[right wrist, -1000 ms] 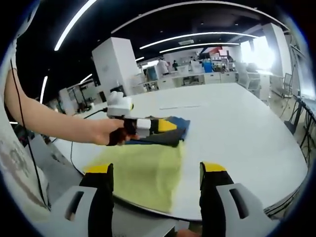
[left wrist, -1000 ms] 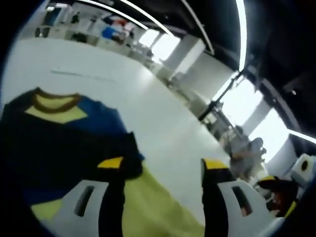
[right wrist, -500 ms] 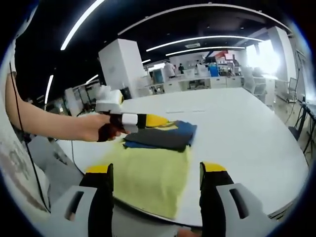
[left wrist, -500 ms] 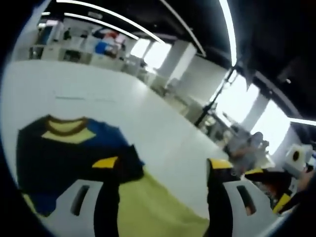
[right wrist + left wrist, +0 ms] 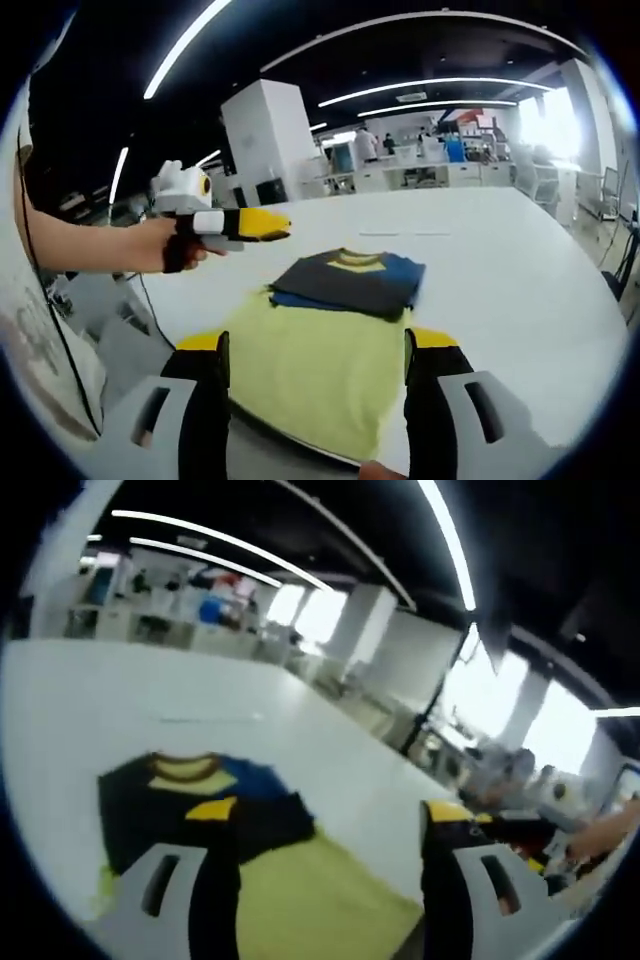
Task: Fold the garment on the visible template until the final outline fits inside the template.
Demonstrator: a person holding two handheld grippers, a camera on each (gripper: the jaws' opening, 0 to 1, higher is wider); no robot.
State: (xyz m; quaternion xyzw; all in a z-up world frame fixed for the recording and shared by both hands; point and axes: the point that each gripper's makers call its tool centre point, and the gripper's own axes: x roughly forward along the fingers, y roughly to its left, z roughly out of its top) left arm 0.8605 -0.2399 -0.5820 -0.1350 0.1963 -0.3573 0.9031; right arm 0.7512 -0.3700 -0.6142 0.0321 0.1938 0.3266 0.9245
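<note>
Folded navy tee (image 5: 347, 282), on yellow template (image 5: 315, 370)

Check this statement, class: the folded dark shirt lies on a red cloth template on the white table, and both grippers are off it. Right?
One thing is wrong: the template under the folded shirt is yellow, not red, as the right gripper view shows. The rest holds: white table, left gripper and right gripper off the shirt.

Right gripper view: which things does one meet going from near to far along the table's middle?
Yellow template → folded garment → bare white table → desks with people at the far wall.
</note>
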